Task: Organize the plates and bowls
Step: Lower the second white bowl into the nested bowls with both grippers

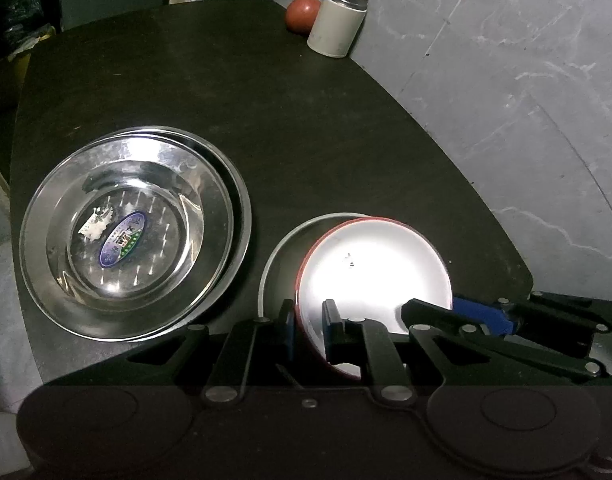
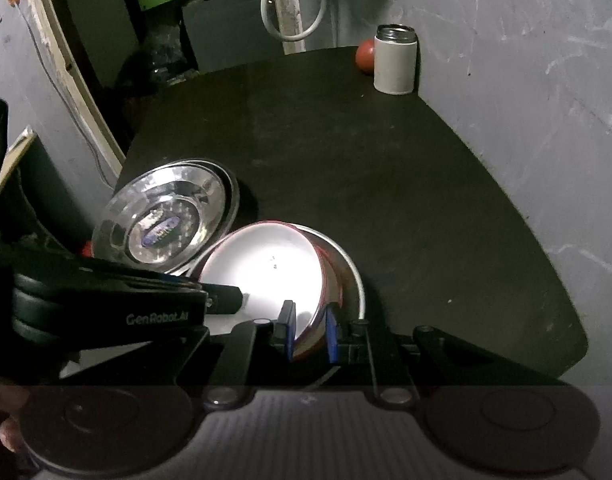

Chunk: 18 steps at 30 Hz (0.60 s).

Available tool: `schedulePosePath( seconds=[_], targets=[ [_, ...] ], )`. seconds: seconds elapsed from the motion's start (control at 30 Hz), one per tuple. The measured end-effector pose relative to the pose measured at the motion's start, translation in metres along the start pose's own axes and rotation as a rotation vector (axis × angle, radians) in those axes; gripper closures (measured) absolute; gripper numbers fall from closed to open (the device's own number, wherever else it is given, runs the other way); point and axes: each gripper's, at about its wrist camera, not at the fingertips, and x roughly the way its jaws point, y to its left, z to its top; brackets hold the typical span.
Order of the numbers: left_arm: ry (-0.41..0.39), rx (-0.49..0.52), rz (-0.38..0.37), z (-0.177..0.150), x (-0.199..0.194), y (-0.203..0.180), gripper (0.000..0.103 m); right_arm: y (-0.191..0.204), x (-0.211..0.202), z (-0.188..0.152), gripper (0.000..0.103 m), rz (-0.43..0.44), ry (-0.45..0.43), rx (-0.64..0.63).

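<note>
A white bowl with a red rim (image 1: 374,276) (image 2: 266,272) sits tilted inside a larger metal bowl (image 1: 280,264) (image 2: 352,280) near the front of the dark table. My left gripper (image 1: 309,320) is shut on the near rim of the red-rimmed bowl, one pad inside and one outside. My right gripper (image 2: 309,330) is shut on the same bowl's wall further right; its blue-padded fingers (image 1: 482,316) show in the left wrist view. To the left lie two stacked steel plates (image 1: 134,232) (image 2: 166,220), the top one with an oval sticker.
A white flask with a steel mouth (image 1: 338,26) (image 2: 395,60) and a red ball (image 1: 302,14) (image 2: 365,56) stand at the table's far corner by the grey wall. The dark tabletop (image 1: 306,120) stretches between them and the dishes. A hand (image 2: 8,432) shows at bottom left.
</note>
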Motion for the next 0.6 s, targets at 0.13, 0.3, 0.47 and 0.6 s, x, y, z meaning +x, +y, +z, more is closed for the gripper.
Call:
schedulePosePath(
  seconds=[0.13, 0.3, 0.47, 0.6],
  targets=[
    [-0.003, 0.001, 0.003, -0.0004, 0.0008, -0.0010, 0.089, -0.0024, 0.0010, -0.0004, 0.083, -0.007, 0.002, -0.010],
    [0.005, 0.003, 0.010, 0.0007, 0.0043, -0.0025, 0.089, -0.0013, 0.0023, -0.0004, 0.083, -0.014, -0.001, -0.032],
    [0.006, 0.005, 0.011, 0.0002, 0.0042, -0.0025, 0.089, -0.0001, 0.0041, -0.0012, 0.082, -0.017, -0.006, -0.055],
    [0.003, 0.000, 0.007, -0.0006, 0.0037, -0.0021, 0.087, 0.0001, 0.0078, -0.0032, 0.078, -0.014, -0.001, -0.069]
  ],
)
